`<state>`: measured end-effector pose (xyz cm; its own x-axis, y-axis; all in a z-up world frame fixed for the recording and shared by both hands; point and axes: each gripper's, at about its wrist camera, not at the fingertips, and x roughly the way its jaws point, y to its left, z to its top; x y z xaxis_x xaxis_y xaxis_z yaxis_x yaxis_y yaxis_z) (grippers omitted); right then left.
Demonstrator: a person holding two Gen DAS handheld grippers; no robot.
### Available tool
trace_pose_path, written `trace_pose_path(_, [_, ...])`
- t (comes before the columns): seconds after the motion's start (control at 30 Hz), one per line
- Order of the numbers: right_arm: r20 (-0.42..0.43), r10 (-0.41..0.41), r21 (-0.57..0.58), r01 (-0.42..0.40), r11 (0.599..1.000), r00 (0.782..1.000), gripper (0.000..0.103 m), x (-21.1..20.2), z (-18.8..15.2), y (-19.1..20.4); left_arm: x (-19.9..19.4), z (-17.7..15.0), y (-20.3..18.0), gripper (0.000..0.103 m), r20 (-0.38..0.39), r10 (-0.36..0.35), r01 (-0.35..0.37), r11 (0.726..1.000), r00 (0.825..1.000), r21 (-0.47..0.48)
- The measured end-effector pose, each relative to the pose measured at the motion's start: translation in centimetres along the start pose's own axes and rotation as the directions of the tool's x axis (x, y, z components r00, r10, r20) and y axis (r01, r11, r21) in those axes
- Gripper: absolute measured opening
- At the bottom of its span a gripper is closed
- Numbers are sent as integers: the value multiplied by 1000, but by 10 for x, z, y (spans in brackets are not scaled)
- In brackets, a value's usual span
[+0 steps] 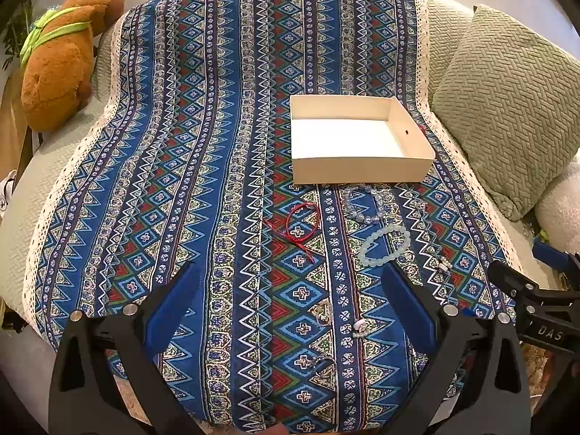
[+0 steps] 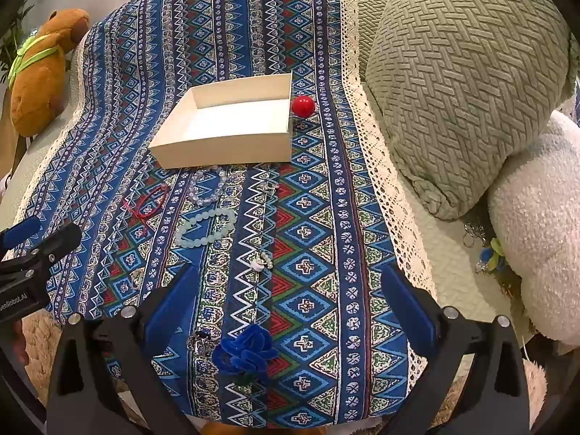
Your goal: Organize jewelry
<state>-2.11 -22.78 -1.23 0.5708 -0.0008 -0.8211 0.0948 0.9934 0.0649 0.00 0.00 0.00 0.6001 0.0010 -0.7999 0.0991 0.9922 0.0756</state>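
Note:
An empty white box (image 1: 362,172) (image 2: 221,150) sits on the patterned blue cloth. In front of it lie a red cord bracelet (image 1: 302,223) (image 2: 154,197), a clear bead bracelet (image 1: 364,203) (image 2: 208,188) and a pale green bead bracelet (image 1: 384,243) (image 2: 206,226). Smaller pieces, among them a pearl piece (image 1: 359,328) (image 2: 261,262), lie nearer. A blue velvet flower (image 2: 246,351) rests between my right fingers' bases. My left gripper (image 1: 290,282) and right gripper (image 2: 288,282) both hover open above the cloth, holding nothing.
A red ball (image 2: 302,106) lies against the box's right side. A brown plush toy (image 1: 61,61) sits at the far left, a green cushion (image 2: 467,83) and a white fluffy cushion (image 2: 536,224) at the right. The cloth's lace edge (image 2: 380,166) runs along the cushions.

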Motion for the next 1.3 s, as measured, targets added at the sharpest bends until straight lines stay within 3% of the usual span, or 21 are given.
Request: trace_pose_path(1.3, [-1, -2, -1, 2, 1000, 1000, 100, 0, -1, -1, 5, -10, 5, 98, -21, -10, 9, 1000, 1000, -18])
